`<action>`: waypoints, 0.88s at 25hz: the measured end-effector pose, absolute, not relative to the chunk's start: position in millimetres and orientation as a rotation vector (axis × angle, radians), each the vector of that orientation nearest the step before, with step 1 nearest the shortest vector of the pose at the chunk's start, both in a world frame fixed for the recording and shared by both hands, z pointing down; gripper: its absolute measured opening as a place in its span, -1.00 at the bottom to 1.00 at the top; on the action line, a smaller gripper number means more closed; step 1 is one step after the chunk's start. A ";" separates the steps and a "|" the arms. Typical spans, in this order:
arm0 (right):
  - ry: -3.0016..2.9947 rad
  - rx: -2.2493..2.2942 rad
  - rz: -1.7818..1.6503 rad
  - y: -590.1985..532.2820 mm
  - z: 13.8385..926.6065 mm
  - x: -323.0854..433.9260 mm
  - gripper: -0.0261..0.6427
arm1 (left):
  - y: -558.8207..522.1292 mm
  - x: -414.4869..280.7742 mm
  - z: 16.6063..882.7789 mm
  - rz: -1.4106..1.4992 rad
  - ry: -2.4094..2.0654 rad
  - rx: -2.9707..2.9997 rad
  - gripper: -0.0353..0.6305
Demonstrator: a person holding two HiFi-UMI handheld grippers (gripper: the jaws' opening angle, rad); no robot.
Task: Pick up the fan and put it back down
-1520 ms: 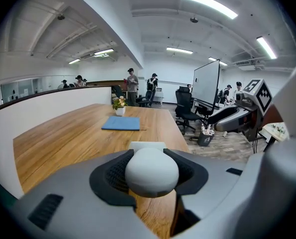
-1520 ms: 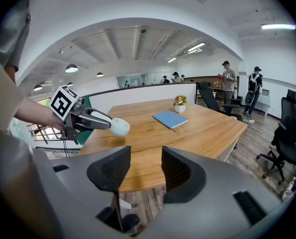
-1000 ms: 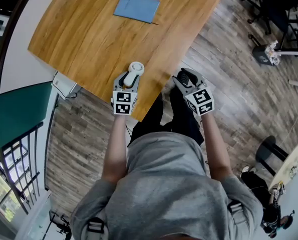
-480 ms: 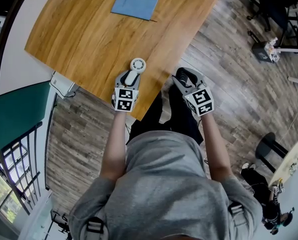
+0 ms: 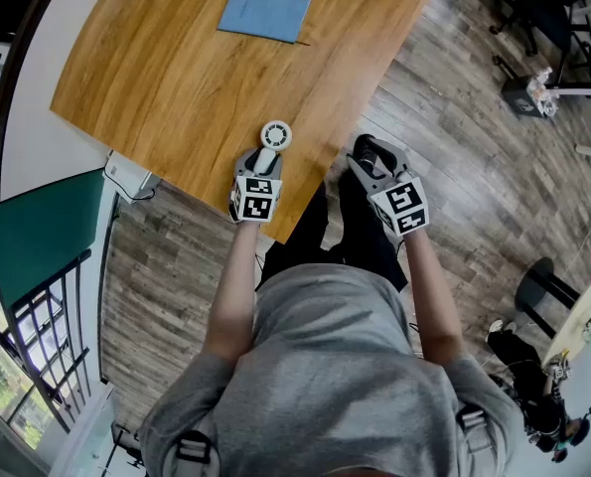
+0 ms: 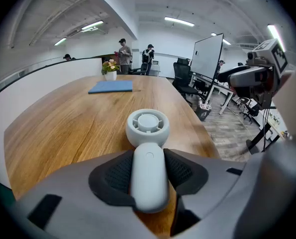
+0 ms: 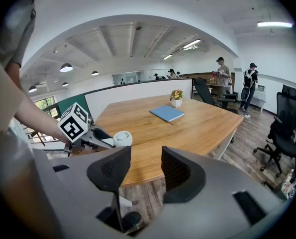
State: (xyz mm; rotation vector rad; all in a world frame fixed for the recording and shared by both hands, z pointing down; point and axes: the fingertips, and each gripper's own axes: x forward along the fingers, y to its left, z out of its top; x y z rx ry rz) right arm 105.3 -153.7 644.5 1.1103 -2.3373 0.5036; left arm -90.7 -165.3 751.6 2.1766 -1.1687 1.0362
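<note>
The left gripper (image 6: 148, 172) is clamping the small white plastic fan (image 6: 148, 126) by its handle, underside hidden, while the right gripper (image 7: 144, 167) is gaping empty.

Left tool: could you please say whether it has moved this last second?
Yes, slightly: the left tool, gripping the fan, has shifted in over the table, away from its near edge.

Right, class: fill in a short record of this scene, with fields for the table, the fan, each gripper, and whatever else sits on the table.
table: wooden, seen from above
fan: white, hand-held, round head pointing away from the person, low over the table's near edge; contact with the wood unclear
left gripper: jaws closed on the fan's handle
right gripper: open, empty, held off the table past its near edge
also on table: blue notebook at the far side, apart from the fan; potted flowers beyond it
</note>
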 end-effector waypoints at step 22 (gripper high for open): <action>-2.330 1.177 0.493 -146.3 627.1 121.8 -0.33 | -158.5 -88.1 741.7 0.991 -1.191 2.152 -0.02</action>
